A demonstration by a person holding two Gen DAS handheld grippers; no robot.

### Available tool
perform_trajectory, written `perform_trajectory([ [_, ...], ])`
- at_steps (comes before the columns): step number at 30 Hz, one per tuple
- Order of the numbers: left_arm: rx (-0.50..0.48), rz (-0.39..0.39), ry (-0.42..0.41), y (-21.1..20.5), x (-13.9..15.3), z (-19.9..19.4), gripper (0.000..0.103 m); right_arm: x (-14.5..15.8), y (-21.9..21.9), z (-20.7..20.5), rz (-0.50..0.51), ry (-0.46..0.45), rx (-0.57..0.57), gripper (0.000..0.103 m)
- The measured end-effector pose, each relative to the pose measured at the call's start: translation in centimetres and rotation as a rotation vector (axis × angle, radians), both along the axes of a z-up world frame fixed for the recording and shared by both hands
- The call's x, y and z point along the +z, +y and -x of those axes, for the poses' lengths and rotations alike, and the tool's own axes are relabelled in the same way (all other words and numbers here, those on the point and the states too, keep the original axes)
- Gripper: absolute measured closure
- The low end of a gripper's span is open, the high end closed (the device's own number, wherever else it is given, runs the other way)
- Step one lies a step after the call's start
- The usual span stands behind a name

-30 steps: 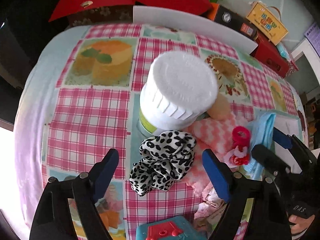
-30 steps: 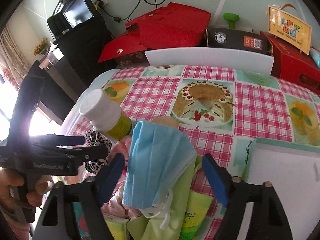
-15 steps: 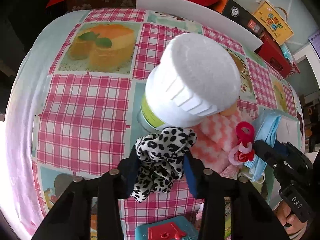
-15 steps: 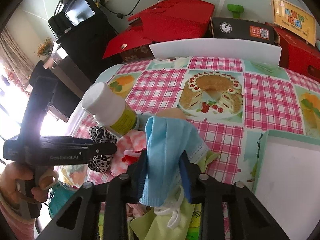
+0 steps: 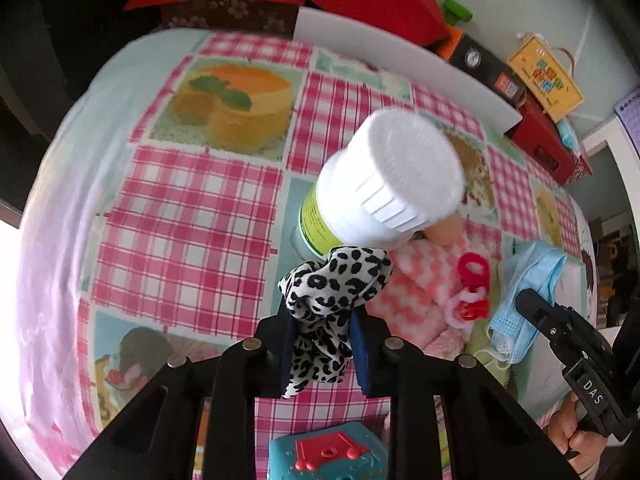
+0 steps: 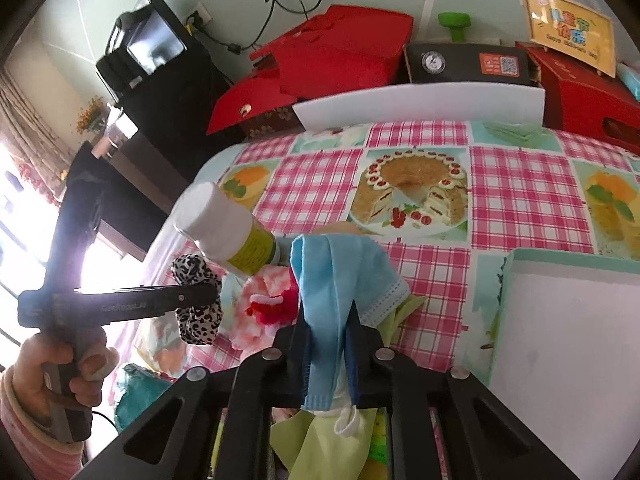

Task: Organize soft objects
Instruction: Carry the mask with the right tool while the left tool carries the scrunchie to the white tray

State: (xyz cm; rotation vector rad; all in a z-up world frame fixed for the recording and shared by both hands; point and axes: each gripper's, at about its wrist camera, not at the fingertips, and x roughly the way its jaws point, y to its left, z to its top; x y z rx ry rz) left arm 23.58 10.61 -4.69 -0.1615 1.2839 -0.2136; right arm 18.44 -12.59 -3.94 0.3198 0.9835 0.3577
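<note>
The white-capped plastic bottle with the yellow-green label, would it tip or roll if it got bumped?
Probably yes. The white-capped plastic bottle looks tall for its base, so a nudge could topple it. Its round body would likely roll on the checked tablecloth. The leopard-print scrunchie beside it would cushion little.

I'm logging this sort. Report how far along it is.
Done: nothing visibly put away; the white tray looks bare. In hand: left gripper has just closed on the leopard scrunchie, right gripper on the blue mask. Left: pink cloth, red hair tie.
</note>
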Motion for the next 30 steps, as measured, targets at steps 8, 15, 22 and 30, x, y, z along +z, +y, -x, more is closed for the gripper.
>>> perform_trajectory([
  [8, 0.044, -0.014, -0.183, -0.2, 6.2, 3.9, 0.077, 3.5, -1.2, 2.4, -0.001, -0.109, -0.038, 0.088],
  [15, 0.052, 0.027, -0.367, -3.0, 11.6, 7.3, 0.077, 6.7, -3.4, 5.1, 0.001, -0.212, -0.098, 0.088],
  [22, -0.005, 0.087, -0.413, -9.2, 12.5, 8.7, 0.077, 8.6, -7.5, 8.0, 0.046, -0.253, -0.215, 0.088],
  [30, -0.07, 0.148, -0.379, -16.2, 10.9, 9.3, 0.077, 9.0, -14.3, 11.2, 0.117, -0.248, -0.422, 0.088],
])
